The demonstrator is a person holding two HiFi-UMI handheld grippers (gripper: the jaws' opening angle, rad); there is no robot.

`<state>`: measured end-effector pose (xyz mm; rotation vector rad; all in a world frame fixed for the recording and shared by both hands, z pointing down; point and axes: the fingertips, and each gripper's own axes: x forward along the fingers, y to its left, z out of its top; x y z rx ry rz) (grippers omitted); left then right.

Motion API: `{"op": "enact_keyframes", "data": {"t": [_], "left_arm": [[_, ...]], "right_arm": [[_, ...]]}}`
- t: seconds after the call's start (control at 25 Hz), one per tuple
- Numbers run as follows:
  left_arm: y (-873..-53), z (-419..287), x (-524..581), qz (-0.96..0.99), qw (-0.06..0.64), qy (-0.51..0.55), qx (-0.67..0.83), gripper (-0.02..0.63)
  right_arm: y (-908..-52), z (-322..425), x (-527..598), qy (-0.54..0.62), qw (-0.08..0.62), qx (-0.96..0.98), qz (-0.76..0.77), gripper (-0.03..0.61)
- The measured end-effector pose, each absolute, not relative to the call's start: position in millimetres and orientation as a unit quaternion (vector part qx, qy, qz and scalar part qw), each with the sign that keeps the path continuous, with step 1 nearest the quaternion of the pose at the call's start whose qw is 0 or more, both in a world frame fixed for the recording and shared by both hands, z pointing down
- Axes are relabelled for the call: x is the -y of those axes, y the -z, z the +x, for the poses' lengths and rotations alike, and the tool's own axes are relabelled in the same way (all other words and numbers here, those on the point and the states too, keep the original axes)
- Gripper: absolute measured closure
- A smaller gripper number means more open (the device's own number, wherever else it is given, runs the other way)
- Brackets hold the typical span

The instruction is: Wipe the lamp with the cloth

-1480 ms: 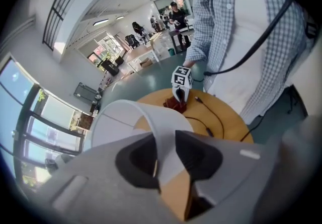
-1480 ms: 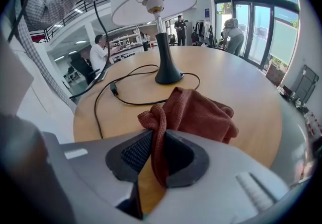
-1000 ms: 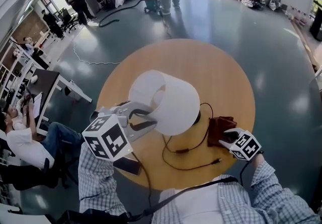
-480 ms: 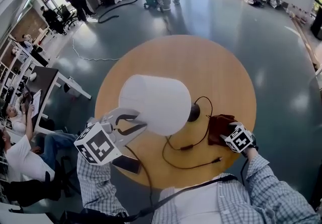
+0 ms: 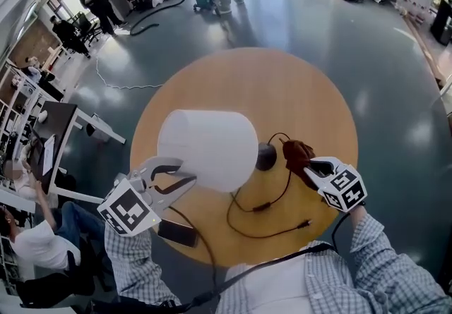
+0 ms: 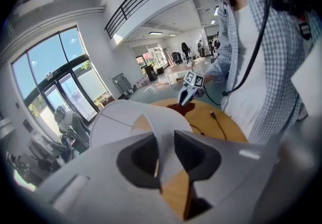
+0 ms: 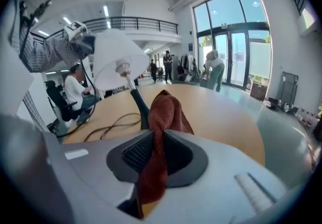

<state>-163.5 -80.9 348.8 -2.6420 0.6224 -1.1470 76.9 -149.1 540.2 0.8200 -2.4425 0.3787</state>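
Left gripper (image 5: 185, 175) is clamped on the lower rim of the lamp's white shade (image 5: 208, 149). In its own view the thin wall of the shade (image 6: 126, 122) runs straight between the two pads, which press on it from either side. The lamp (image 5: 226, 154) is tipped over toward the person's left, so the shade lies nearly on its side above the round wooden table (image 5: 311, 94). Its dark base (image 5: 266, 156) sits on the tabletop just to the right of the shade.

The right gripper (image 5: 305, 164) has a firm hold on the rust-red cloth (image 5: 296, 152). Its jaws have just been closing, and the cloth is pinched between them. In the right gripper view the cloth (image 7: 166, 112) bunches up above the pads and a tail hangs below them (whether that tail touches the table cannot be told). The gripper and cloth sit close beside the lamp base, on its right, apart from the shade.

A black cord (image 5: 254, 210) loops from the base across the near part of the table, its plug end lying loose on the wood. A dark flat object (image 5: 177, 233) rests at the table's near edge, below the left gripper.
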Motion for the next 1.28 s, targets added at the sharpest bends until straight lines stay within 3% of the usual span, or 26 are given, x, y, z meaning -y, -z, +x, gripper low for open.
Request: {"op": "enact_keyframes", "data": {"t": [0.16,0.36,0.64,1.0,1.28], "left_arm": [[-349,-162,81,-0.893,0.095,0.385,-0.212,0.526],[-348,-162,81,-0.895,0.094,0.382,-0.212,0.526],[-353,-164,79,-0.89,0.098,0.395,-0.205,0.523],[-349,-161,76,-0.894,0.106,0.387,-0.201,0.522],[-344,-160,79,-0.892,0.111,0.389,-0.201,0.518]], "right_arm": [[-470,15,160,-0.105,0.177,0.946,0.252,0.517],[-444,-59,158,-0.094,0.14,0.969,0.18,0.517],[-489,-94,168,-0.076,0.196,0.959,0.189,0.517],[-588,-28,177,-0.144,0.32,0.908,0.23,0.517],[-565,-32,181,-0.14,0.295,0.919,0.221,0.517]]}}
